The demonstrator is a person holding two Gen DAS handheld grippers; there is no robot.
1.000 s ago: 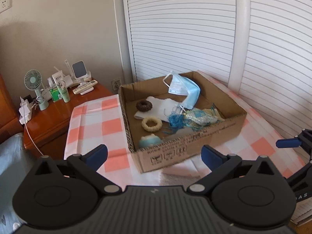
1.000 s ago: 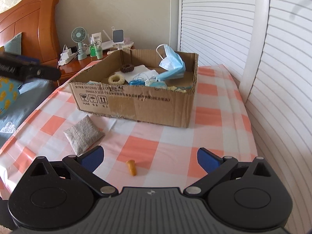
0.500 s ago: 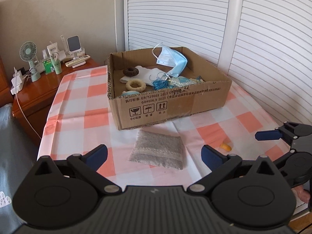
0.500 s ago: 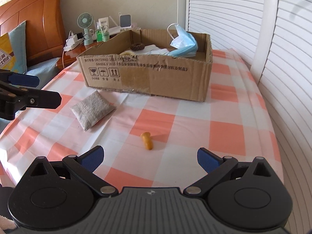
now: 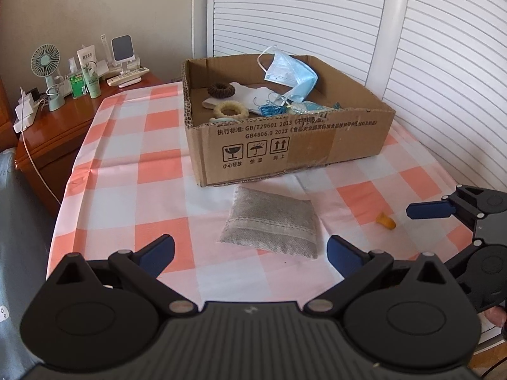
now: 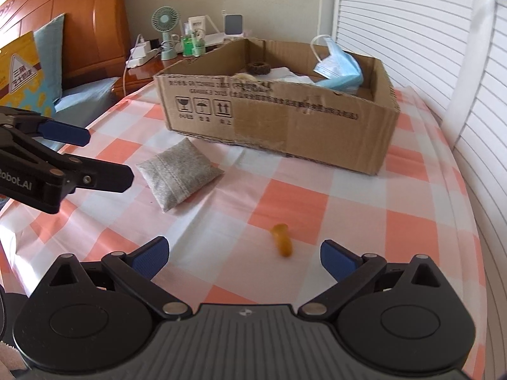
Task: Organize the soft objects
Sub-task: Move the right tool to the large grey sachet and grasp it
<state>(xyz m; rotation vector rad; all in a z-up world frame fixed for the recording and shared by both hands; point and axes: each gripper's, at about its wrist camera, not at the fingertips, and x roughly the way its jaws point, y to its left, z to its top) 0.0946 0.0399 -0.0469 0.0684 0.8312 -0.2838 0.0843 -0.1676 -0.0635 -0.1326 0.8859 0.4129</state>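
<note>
Checked worktop (image 5: 133, 171): pouch (image 5: 272, 226) beside box (image 5: 285, 145); my left tongs (image 5: 250, 255) and right tongs (image 6: 242, 258) gape, empty.

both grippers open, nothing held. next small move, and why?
Probably ease the left gripper forward and down onto the grey pouch. It lies on the checked cloth right ahead of the open fingers, outside the cardboard box that holds the other soft items.

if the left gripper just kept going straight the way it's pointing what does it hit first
Most likely the grey fabric pouch, which lies on the checked tablecloth between the open fingers of the left gripper. Beyond it stands the cardboard box. Depth is hard to judge.
</note>
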